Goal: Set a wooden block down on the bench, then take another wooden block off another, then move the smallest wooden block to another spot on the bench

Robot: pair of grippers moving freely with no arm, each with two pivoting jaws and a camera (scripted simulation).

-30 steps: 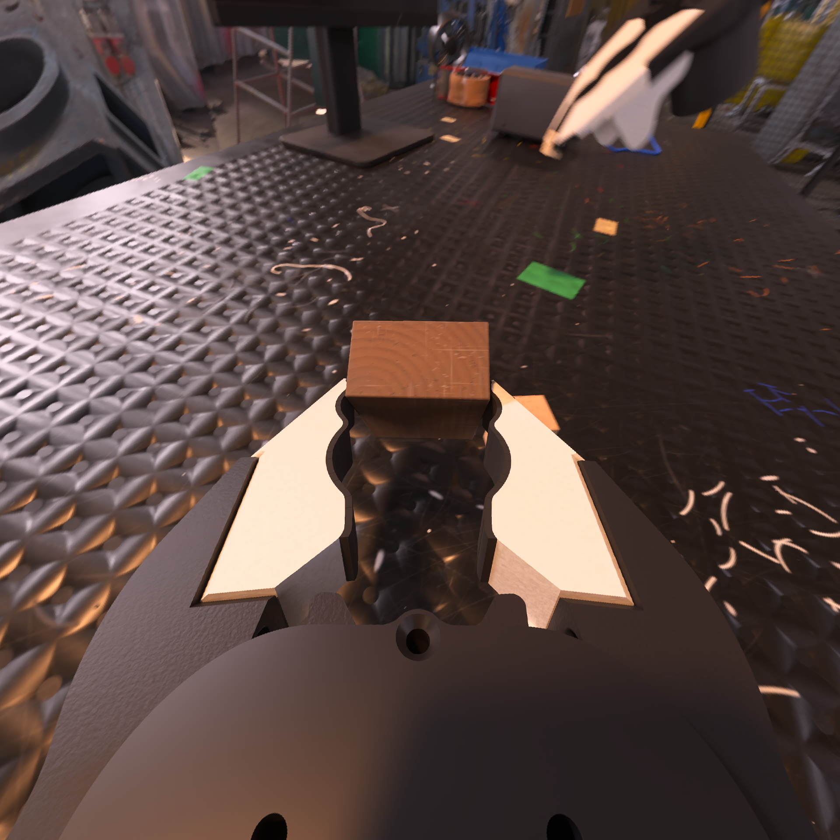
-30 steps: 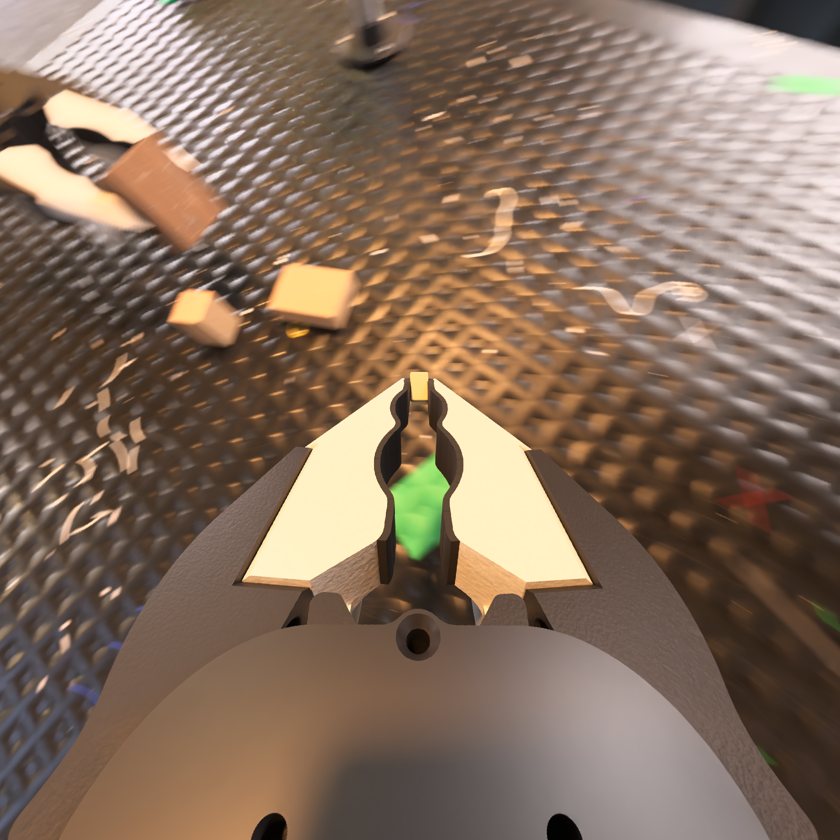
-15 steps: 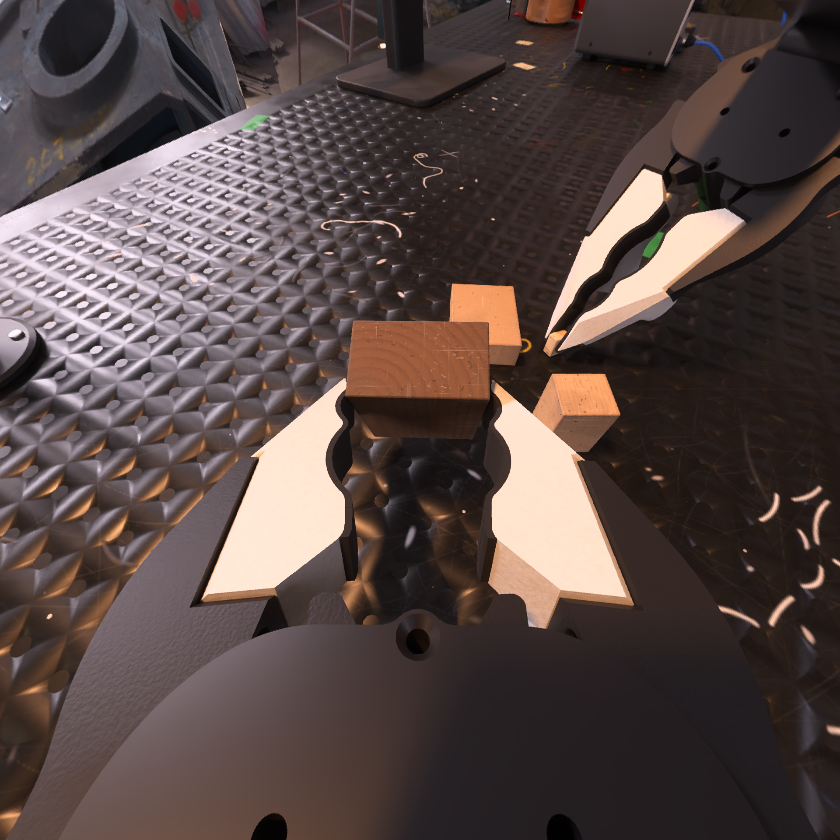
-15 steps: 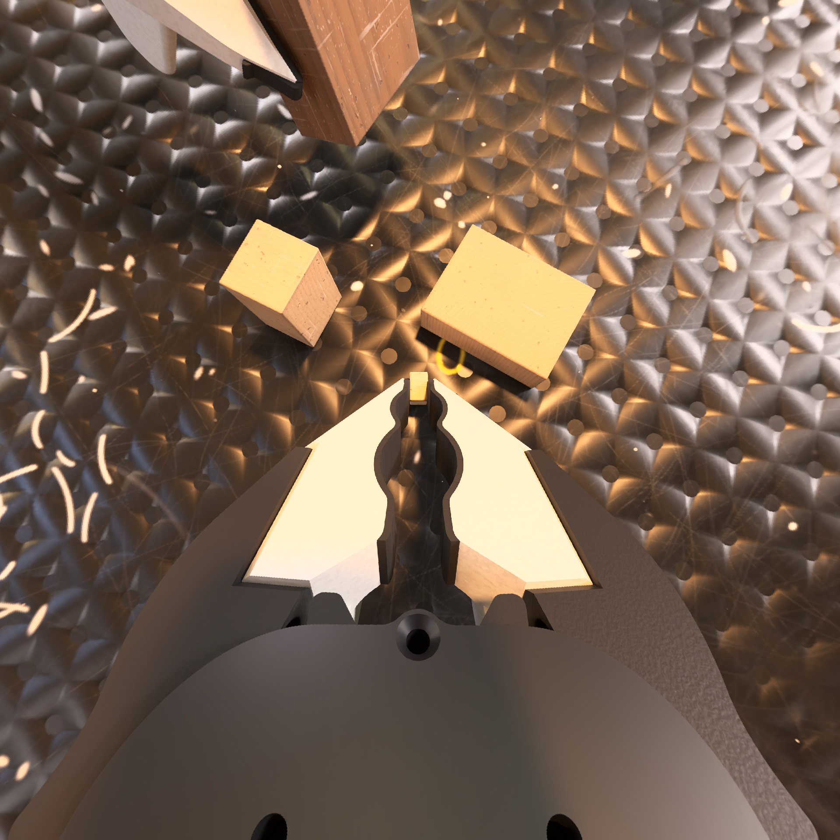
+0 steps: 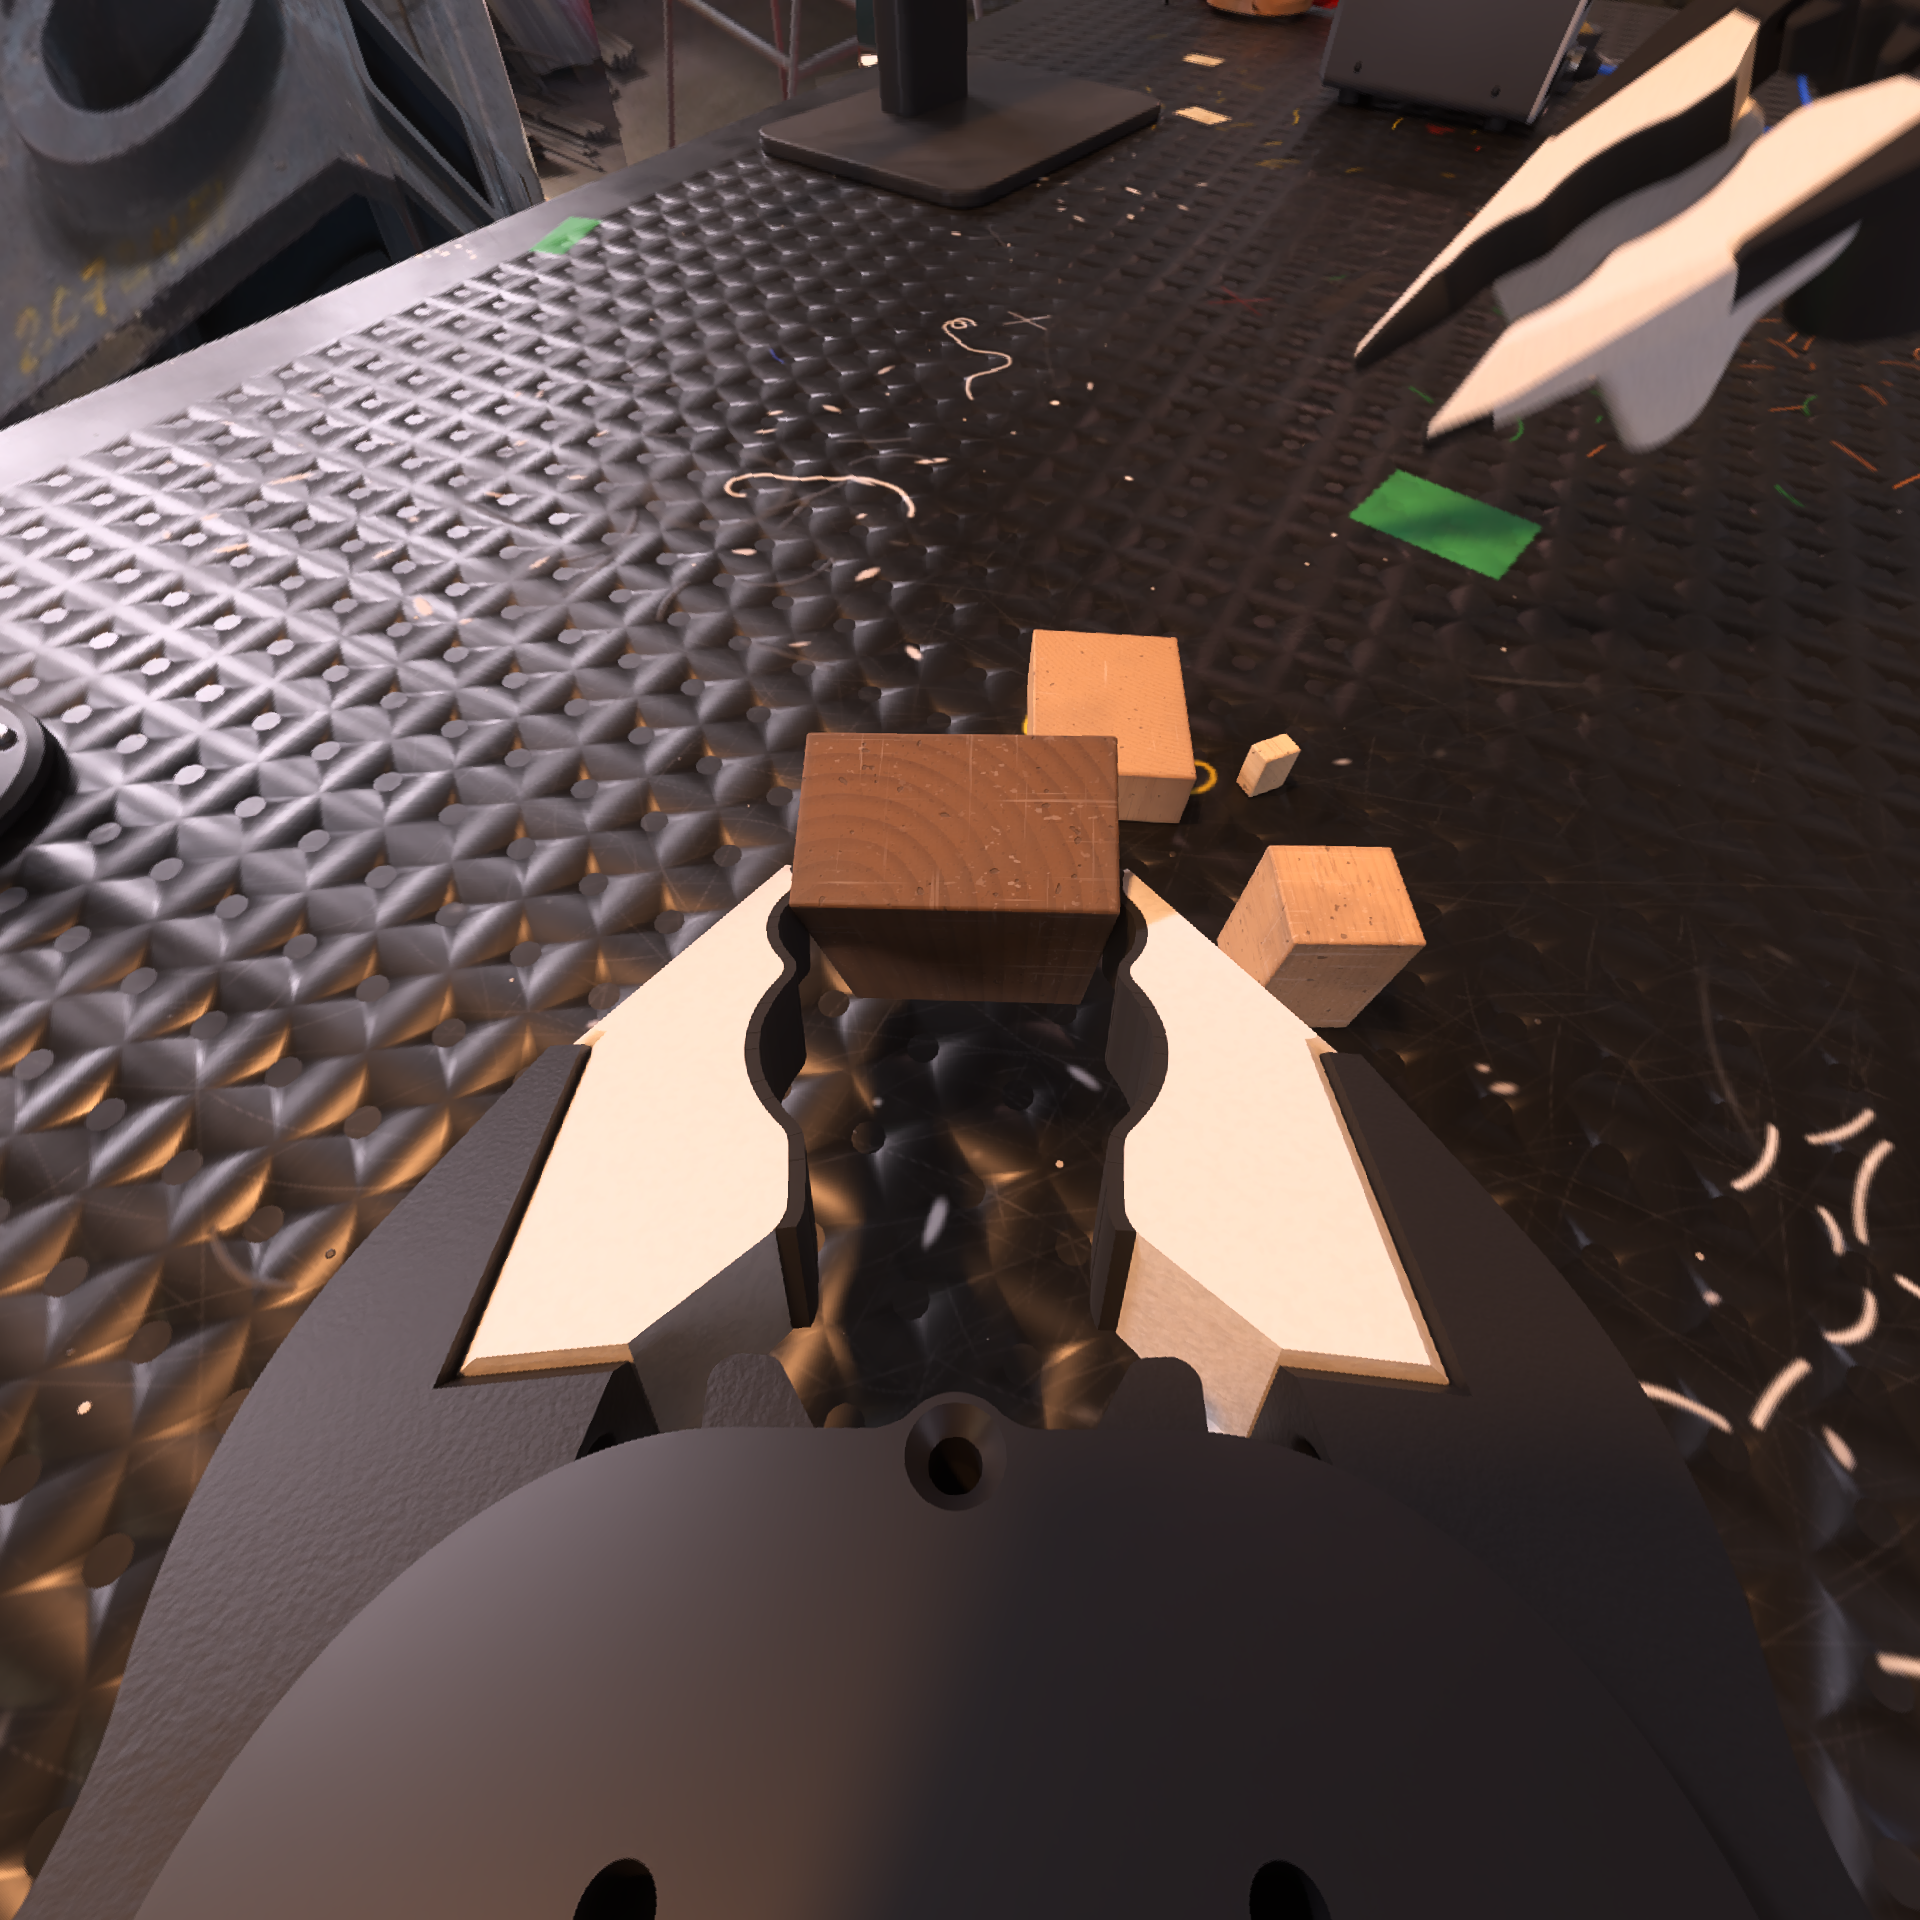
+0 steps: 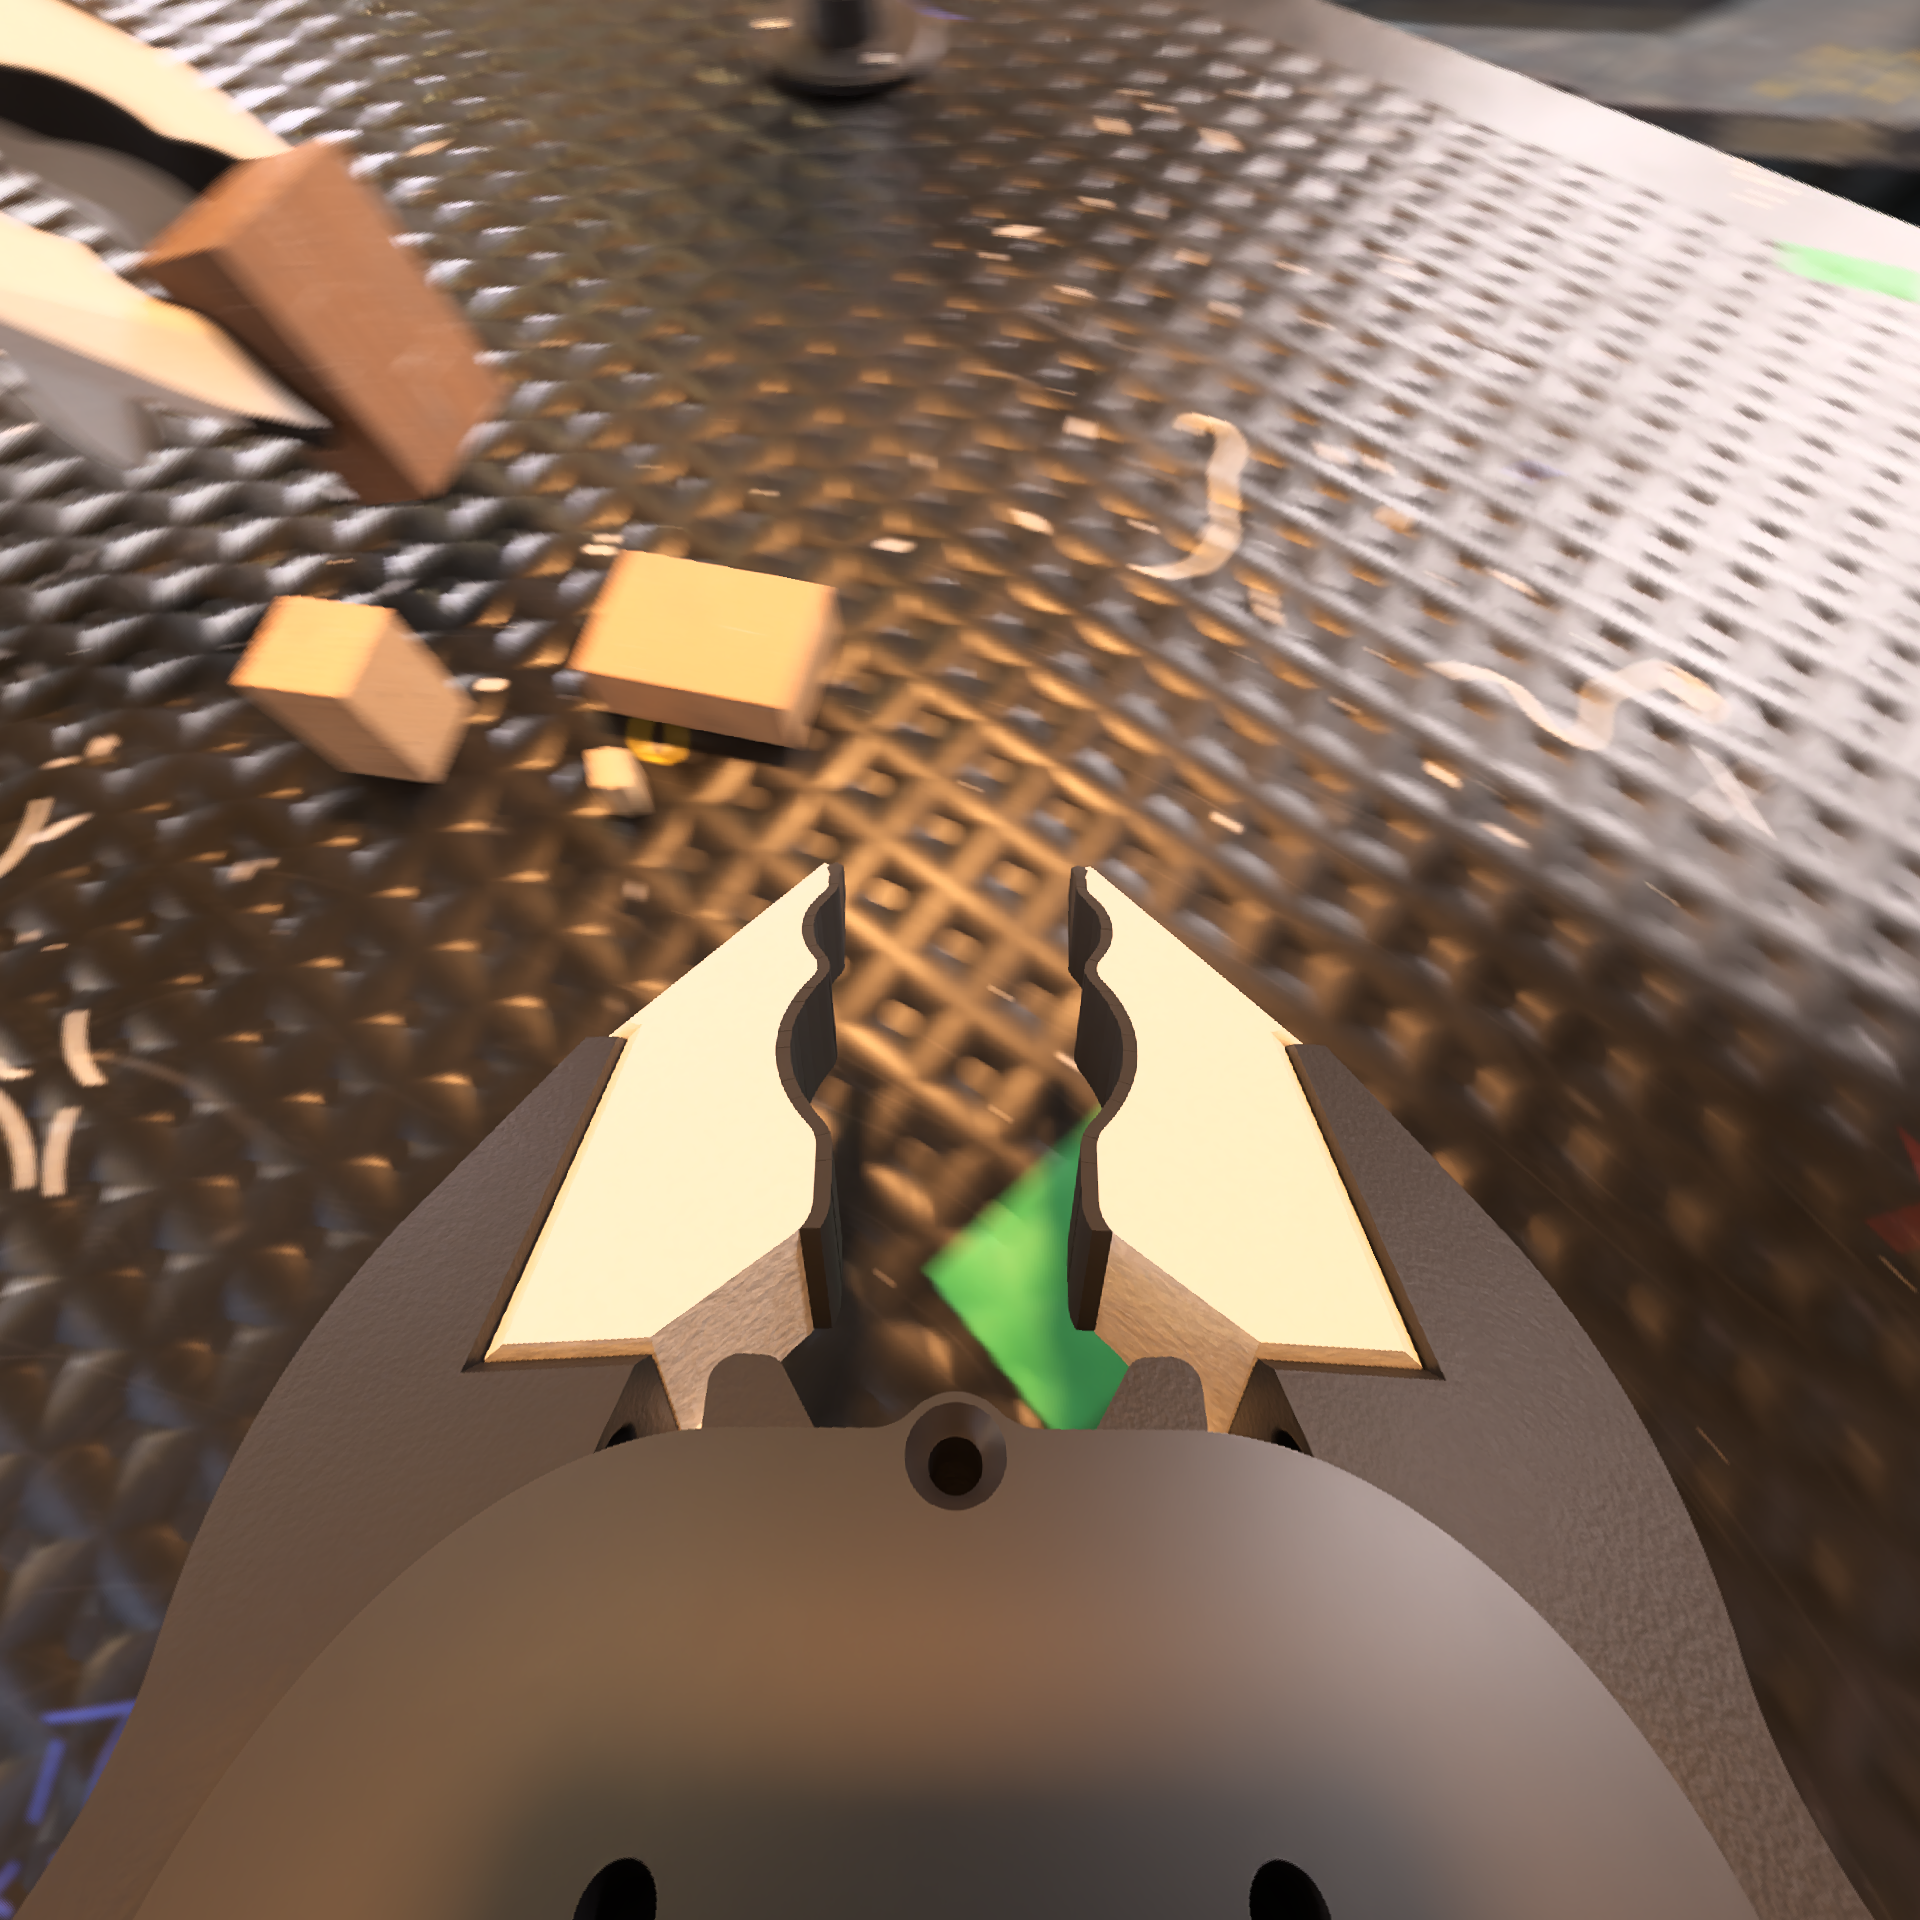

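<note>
My left gripper (image 5: 954,904) is shut on a dark brown wooden block (image 5: 954,831) and holds it above the bench (image 5: 416,582). Three pale blocks rest on the bench: a flat one (image 5: 1112,717), a cube-like one (image 5: 1325,925) and a tiny one (image 5: 1268,764). My right gripper (image 6: 956,883) is open and empty, raised above the bench; it shows at the upper right of the left wrist view (image 5: 1434,384). In the right wrist view the flat block (image 6: 707,644), the cube-like block (image 6: 353,686), the tiny block (image 6: 618,779) and the held dark block (image 6: 322,312) lie ahead to the left.
A dark stand base (image 5: 956,135) and a grey box (image 5: 1455,52) sit at the far side of the bench. A green patch (image 5: 1444,520) lies on the bench, also under my right gripper (image 6: 1018,1288). Pale shavings (image 5: 1818,1247) lie to the right.
My right gripper has opened, let go of the tiny block beside the flat block, and pulled back and up. My left gripper still holds the dark block, almost unmoved.
</note>
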